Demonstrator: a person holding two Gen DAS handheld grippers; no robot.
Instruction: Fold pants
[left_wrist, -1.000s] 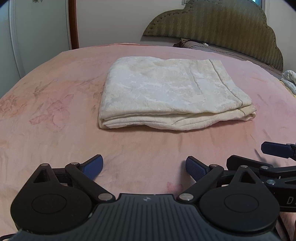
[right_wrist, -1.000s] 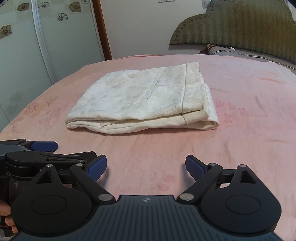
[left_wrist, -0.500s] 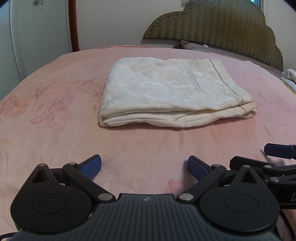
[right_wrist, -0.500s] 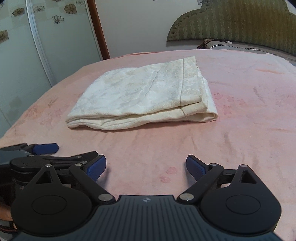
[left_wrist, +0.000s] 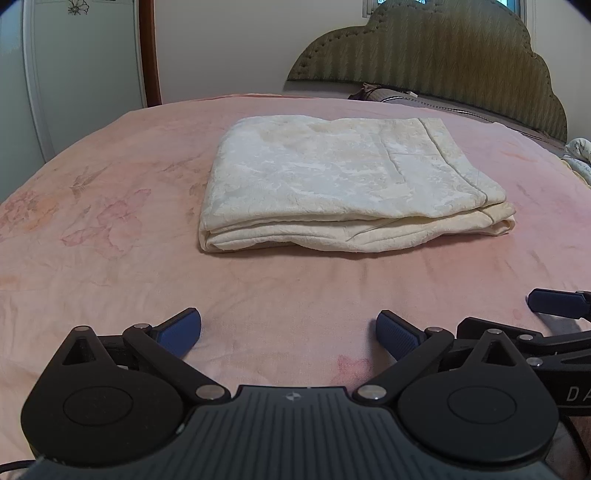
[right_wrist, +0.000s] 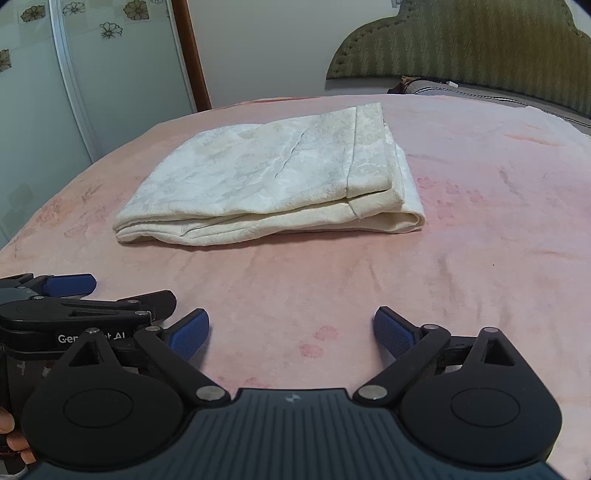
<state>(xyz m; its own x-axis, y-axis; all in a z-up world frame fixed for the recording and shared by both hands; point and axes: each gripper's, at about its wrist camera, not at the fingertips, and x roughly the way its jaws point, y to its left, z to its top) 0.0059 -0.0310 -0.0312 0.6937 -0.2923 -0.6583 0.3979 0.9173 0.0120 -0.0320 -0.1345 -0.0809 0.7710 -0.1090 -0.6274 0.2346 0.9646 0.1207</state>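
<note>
Two grippers are held low over the near part of the bed (left_wrist: 110, 258), side by side, jaws of both spread wide with nothing between them: left gripper (left_wrist: 288, 332), right gripper (right_wrist: 291, 330). The pants (left_wrist: 332, 177) lie well apart from both, toward the middle of the bed, stacked in a flat cream rectangle of several layers. The fold is judged complete; if any step is left, only a light squaring of the near edge, layers pressed without being dragged. The doubled rounded fold at the stack's right end (right_wrist: 410, 206) is shown best in the right wrist view; the headboard (left_wrist: 443, 48) side and a pale bundle (left_wrist: 580, 151) at the bed's right edge are given by the left.
</note>
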